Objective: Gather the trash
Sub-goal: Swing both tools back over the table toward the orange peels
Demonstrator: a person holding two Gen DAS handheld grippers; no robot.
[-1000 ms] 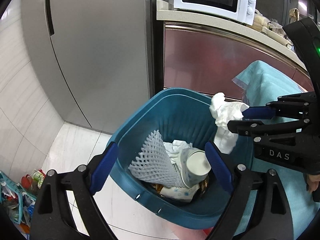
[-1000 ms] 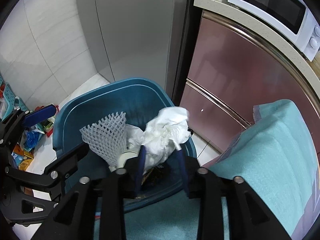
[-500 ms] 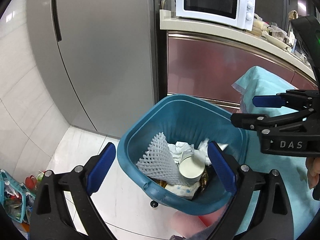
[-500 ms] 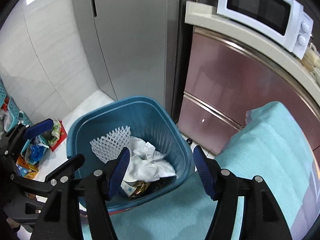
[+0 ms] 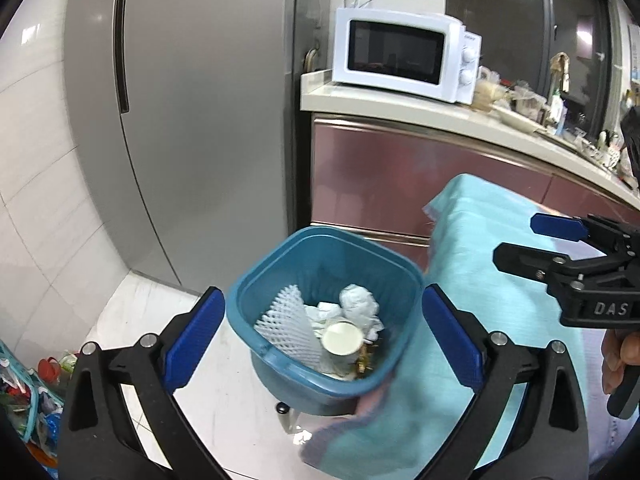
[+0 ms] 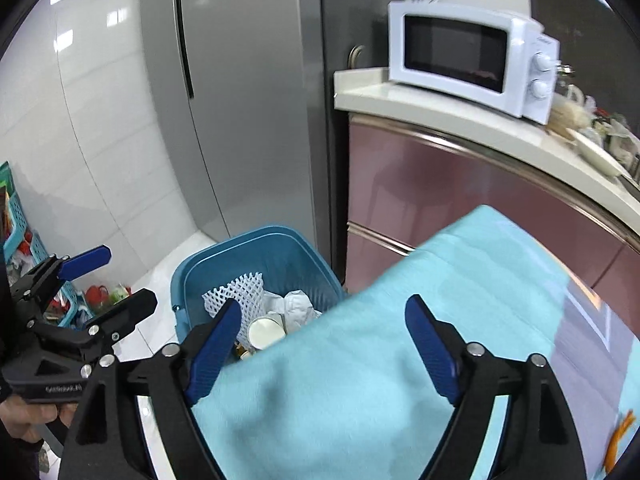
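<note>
A blue plastic bin (image 5: 276,276) (image 6: 280,246) stands on the floor beside a table under a teal cloth (image 5: 496,264) (image 6: 400,360). Inside lie a white foam net (image 5: 286,326) (image 6: 236,294), crumpled white paper (image 5: 358,300) (image 6: 298,306) and a paper cup (image 5: 342,340) (image 6: 266,330). My left gripper (image 5: 320,328) hangs above the bin, its jaws opening wide with nothing between them. My right gripper (image 6: 322,344) is over the cloth's edge, jaws opening and empty; it also shows at the right of the left wrist view (image 5: 532,240).
A grey fridge (image 5: 192,120) stands behind the bin. A white microwave (image 5: 404,58) sits on a counter above maroon cabinets (image 5: 400,184). Baskets of clutter (image 6: 24,240) stand on the floor at left. A hand (image 5: 618,356) holds the right gripper's handle.
The right gripper let go of the crumpled white paper, which now lies in the bin, and its jaws spread wide. Both grippers rose and drew back from the bin.
</note>
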